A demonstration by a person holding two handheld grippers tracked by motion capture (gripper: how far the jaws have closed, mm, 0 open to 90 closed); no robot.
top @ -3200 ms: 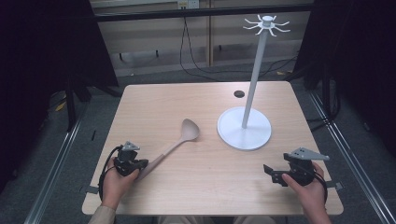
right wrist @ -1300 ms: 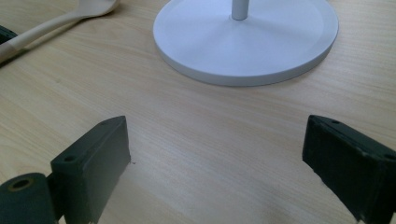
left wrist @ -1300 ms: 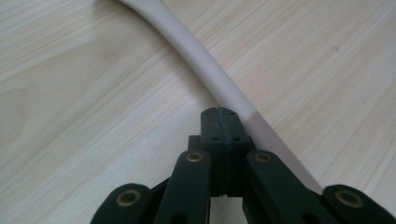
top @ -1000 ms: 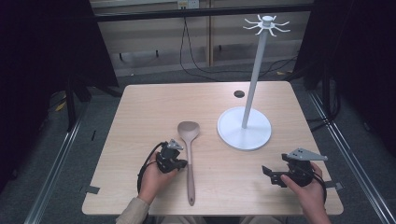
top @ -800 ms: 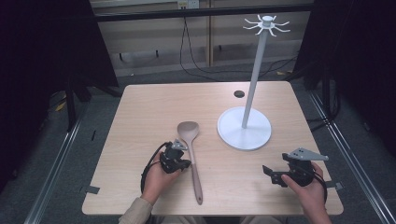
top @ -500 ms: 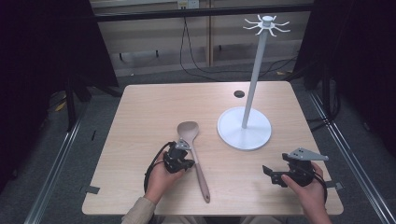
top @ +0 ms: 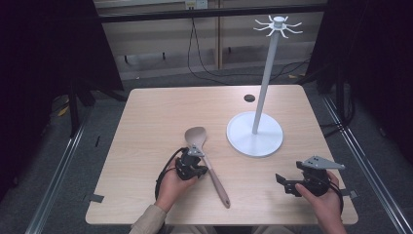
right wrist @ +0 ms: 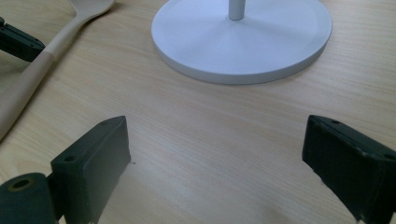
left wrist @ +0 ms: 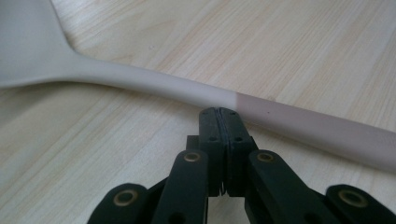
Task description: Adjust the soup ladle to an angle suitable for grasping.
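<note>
A pale wooden spoon (top: pixel 216 183) lies flat on the table, bowl toward the far side and handle slanting to the front right. My left gripper (top: pixel 204 168) is shut with nothing between its jaws; its closed tips (left wrist: pixel 219 114) press against the side of the spoon handle (left wrist: pixel 140 81). My right gripper (top: pixel 282 184) rests open near the front right of the table, its jaws spread wide (right wrist: pixel 215 154) over bare wood. The right gripper view takes in the spoon (right wrist: pixel 42 60) and the left gripper's tip (right wrist: pixel 18 44) at far left.
A white stand with a round base (top: pixel 254 134) and a tall pole topped by hooks (top: pixel 277 22) sits right of centre, also ahead of the right gripper (right wrist: pixel 243 32). A small dark disc (top: pixel 249 98) lies behind it. The wooden table (top: pixel 160 112) has floor rails on both sides.
My left gripper moved right from the table's left side, staying against the spoon. The spoon's handle swung from pointing front-left to front-right. The right gripper stayed put.
</note>
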